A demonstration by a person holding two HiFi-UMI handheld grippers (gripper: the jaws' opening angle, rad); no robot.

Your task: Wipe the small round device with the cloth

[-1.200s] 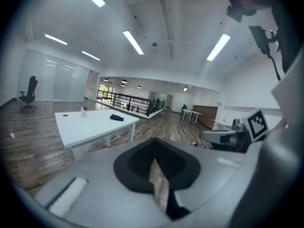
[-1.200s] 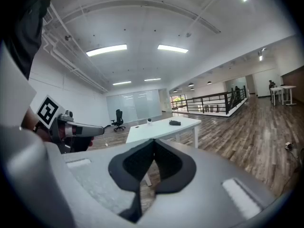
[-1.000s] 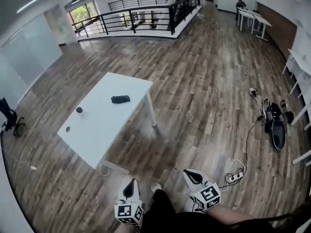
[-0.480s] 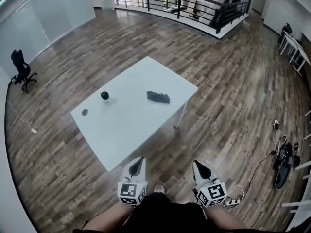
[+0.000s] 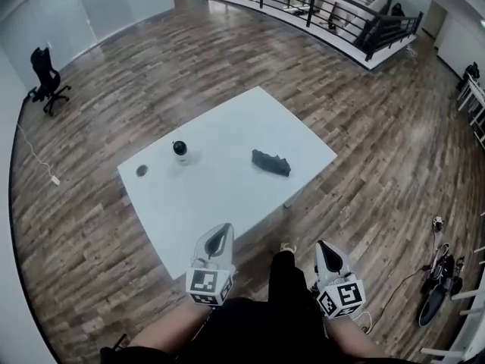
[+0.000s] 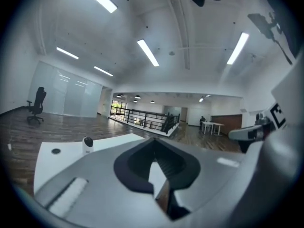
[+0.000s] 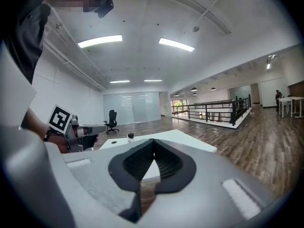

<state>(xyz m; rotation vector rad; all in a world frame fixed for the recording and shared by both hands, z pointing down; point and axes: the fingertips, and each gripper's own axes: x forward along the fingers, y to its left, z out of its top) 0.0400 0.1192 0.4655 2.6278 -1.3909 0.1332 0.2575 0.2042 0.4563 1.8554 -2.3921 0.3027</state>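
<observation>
On the white table (image 5: 227,196) stands the small round device (image 5: 179,150), white with a black top, at the left. The dark crumpled cloth (image 5: 270,162) lies to its right, well apart from it. My left gripper (image 5: 220,237) hangs at the table's near edge, shut and empty. Off the table's near corner, over the floor, my right gripper (image 5: 326,255) is also shut and empty. The left gripper view shows the device (image 6: 88,143) far ahead at the left. From the right gripper view the device (image 7: 130,136) is small and distant beyond the jaws.
A small dark disc (image 5: 142,171) lies on the table left of the device. An office chair (image 5: 47,78) stands far left, a black railing (image 5: 341,10) at the back. Cables and gear (image 5: 439,279) lie on the wood floor at the right.
The view has swung and come closer: the table now lies nearer and more central, right in front of both grippers. Both grippers stay shut and empty.
</observation>
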